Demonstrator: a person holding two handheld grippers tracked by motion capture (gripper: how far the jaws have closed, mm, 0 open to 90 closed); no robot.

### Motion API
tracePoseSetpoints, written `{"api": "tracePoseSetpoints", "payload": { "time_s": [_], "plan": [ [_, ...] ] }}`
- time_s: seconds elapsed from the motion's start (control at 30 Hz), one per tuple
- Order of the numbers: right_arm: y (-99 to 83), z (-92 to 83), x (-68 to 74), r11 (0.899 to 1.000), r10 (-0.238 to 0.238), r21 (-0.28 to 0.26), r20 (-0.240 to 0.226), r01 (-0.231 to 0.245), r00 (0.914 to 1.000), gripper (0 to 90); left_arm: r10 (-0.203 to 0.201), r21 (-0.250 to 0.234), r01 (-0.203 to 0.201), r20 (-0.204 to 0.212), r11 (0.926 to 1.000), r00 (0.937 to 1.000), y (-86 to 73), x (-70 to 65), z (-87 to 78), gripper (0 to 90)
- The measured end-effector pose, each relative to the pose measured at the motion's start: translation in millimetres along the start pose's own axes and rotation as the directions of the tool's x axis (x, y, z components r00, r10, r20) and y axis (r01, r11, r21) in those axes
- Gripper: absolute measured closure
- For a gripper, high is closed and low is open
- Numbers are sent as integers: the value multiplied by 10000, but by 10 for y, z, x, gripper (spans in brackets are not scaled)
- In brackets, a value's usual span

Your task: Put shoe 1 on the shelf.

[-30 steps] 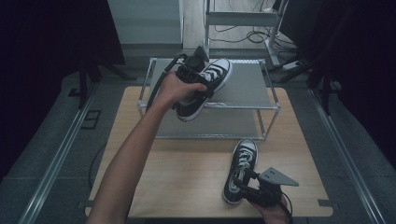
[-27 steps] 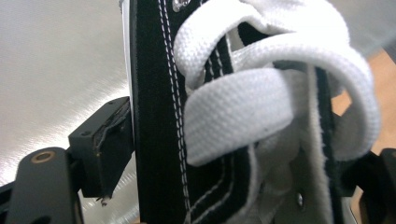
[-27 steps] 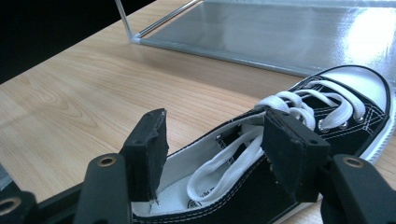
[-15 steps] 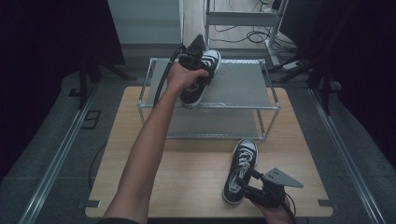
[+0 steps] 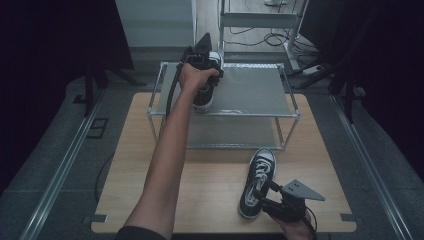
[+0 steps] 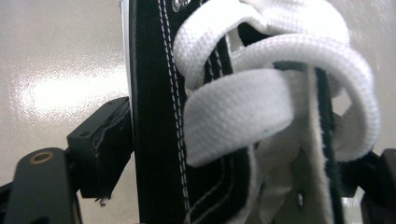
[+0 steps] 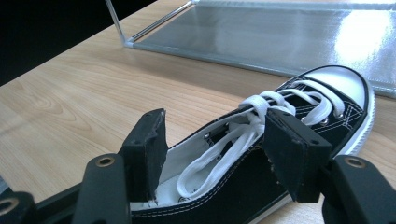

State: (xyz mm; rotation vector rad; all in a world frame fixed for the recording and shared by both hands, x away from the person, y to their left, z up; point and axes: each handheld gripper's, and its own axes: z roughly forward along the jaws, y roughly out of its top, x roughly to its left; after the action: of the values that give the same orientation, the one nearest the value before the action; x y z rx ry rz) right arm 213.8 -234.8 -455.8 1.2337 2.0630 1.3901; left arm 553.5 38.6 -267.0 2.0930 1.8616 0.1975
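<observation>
A black-and-white sneaker (image 5: pixel 204 99) stands on the top shelf of a metal rack (image 5: pixel 252 90), near its left end. My left gripper (image 5: pixel 208 76) is shut on it from above. In the left gripper view the jaws press both sides of the laced upper (image 6: pixel 159 116). A second matching sneaker (image 5: pixel 258 180) lies on the wooden table (image 5: pixel 200 170) in front of the rack, toe toward it. My right gripper (image 5: pixel 264 196) sits at its heel end, open. In the right gripper view its pads (image 7: pixel 148 144) straddle the shoe's opening (image 7: pixel 210 154) with space on both sides.
The rack's lower shelf (image 7: pixel 261 32) lies just beyond the table sneaker's toe. The right half of the top shelf is bare. Dark floor, rails and cables surround the table; a metal frame (image 5: pixel 260 20) stands behind the rack.
My left gripper has carried its sneaker back and left over the top shelf and turned it from slanted to lengthwise, now resting there. The right gripper and its sneaker have not moved.
</observation>
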Motion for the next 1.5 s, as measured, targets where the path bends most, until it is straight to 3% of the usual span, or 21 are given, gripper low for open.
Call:
{"api": "tracePoseSetpoints", "payload": {
  "time_s": [0.17, 0.3, 0.57, 0.7, 0.8, 1.03, 1.13, 1.23, 1.33, 1.4, 1.43, 1.5],
  "plan": [
    [4, -11, -20, 10000, 55, -41, 13, -55, 10000, 395, -423, 198, 432, -415, 9989, 9982, 63, 35, 96, 172],
    [-4, -1, -22, 10000, 51, 7, -22, -51, 10000, 393, -742, 220, 753, -484, 9969, 9961, 94, 43, 139, 171],
    [-15, 15, -18, 9999, 28, 119, -69, -27, 10000, 387, -878, 440, 909, -685, 9949, 9938, 124, 21, 237, 165],
    [-21, 28, -10, 9999, 17, 148, -86, -15, 10000, 385, -948, 489, 976, -566, 9940, 9939, 130, 34, 251, 153],
    [-27, 39, -6, 9998, 25, 192, -88, -24, 10000, 383, -1147, -246, 1138, -361, 9932, 9927, 122, 49, 194, 138],
    [-33, 46, -1, 9997, 1, 226, -89, 1, 10000, 382, -463, -558, 464, 29, 9974, 9989, 65, 29, 86, 108],
    [-31, 39, -6, 9998, -35, 215, -92, 37, 10000, 381, -133, -1146, 160, 243, 9933, 9996, -5, 59, 0, 110],
    [-22, 28, -9, 9998, -11, 202, -89, 13, 10000, 381, 560, -1631, -484, 425, 9854, 9975, -109, 99, -114, 143],
    [-15, 27, 2, 9998, -43, 203, -108, 45, 9999, 381, 1253, -2040, -1067, 804, 9731, 9889, -221, 153, -241, 151],
    [-16, 32, 15, 9998, -77, 200, -114, 79, 9999, 381, 1708, -2427, -1411, 1060, 9598, 9796, -316, 182, -337, 160],
    [-16, 34, 26, 9997, -26, 241, -147, 30, 9999, 381, 1907, -2582, -1547, 1206, 9536, 9742, -365, 194, -378, 166],
    [-19, 41, 41, 9996, -111, 246, -160, 115, 9998, 381, 2471, -2832, -1950, 1615, 9390, 9554, -467, 220, -454, 183]
  ]
}}
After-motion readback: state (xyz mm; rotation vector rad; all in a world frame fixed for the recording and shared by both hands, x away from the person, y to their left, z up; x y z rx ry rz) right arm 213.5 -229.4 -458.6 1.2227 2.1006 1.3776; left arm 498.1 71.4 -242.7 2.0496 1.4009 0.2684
